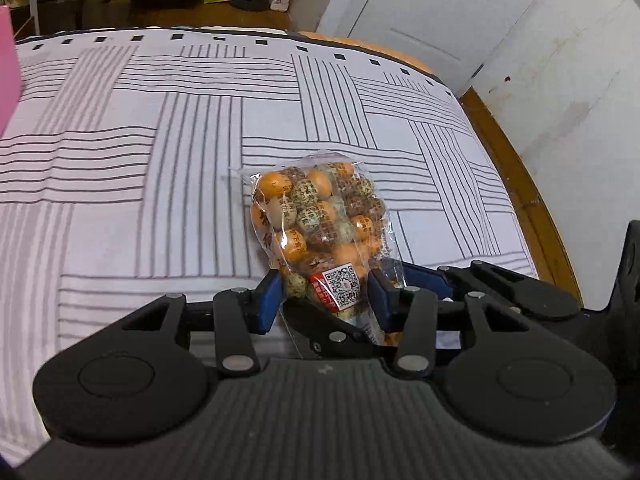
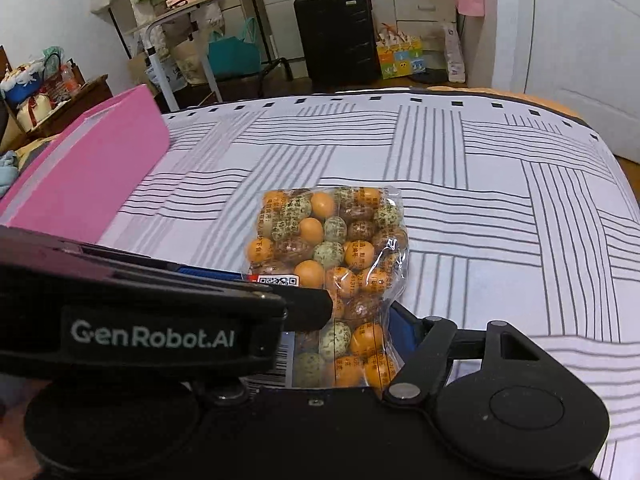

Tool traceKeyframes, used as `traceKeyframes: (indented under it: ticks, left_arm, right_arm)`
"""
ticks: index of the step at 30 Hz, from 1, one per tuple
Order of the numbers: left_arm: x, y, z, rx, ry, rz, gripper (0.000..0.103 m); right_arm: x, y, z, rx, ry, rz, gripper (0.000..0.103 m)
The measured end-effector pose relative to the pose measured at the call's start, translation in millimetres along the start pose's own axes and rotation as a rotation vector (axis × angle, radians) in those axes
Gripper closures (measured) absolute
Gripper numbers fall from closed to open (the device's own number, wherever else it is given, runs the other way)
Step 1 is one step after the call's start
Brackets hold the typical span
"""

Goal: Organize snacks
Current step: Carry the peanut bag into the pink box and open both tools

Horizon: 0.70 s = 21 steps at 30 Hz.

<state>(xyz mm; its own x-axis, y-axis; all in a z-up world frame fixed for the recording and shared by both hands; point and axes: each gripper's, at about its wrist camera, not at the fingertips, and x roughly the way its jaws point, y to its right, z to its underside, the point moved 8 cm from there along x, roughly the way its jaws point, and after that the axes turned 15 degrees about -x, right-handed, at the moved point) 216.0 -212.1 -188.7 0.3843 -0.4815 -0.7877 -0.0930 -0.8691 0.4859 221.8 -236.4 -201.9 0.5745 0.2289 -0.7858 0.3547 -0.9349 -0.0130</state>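
Note:
A clear bag of orange, green and brown speckled candy balls [image 1: 316, 216] rises upright from my left gripper [image 1: 326, 294]. Its blue pads [image 1: 270, 296] press the bag's lower end, beside the red QR label, so it is shut on it. In the right wrist view the same bag [image 2: 336, 248] lies between the fingers of my right gripper [image 2: 340, 320]. The blue right pad [image 2: 404, 328] sits at the bag's plastic edge. My left gripper [image 2: 304, 300] crosses in from the left and hides the right gripper's other finger. Whether the right jaws press the bag does not show.
Under the bag lies a bed with a white cover with grey stripes [image 2: 500, 208]. A pink box [image 2: 92, 168] stands at the cover's left. The bed's wooden edge [image 1: 516, 184] and a white door [image 1: 424, 12] are at the right. Beyond the foot are a black suitcase [image 2: 336, 36] and clutter.

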Motion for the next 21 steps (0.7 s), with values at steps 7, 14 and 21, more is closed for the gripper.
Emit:
traceKeyframes:
  ticks: [7,14,21]
  left_arm:
    - [-43,-11,5,-0.027,-0.009,-0.028,0.059]
    - [-91,-31,8,-0.061,0.015,-0.049,0.059]
    - [-135,-61,12,-0.108,0.052,-0.023,0.058]
  right_arm:
    - [-24,-33,-9,0.006,-0.033,-0.046,0.027]
    - [-46,-77,-25,-0.054,-0.040,-0.085,0.027]
    - [-63,-125,-40,-0.155,-0.075,-0.087,0.027]
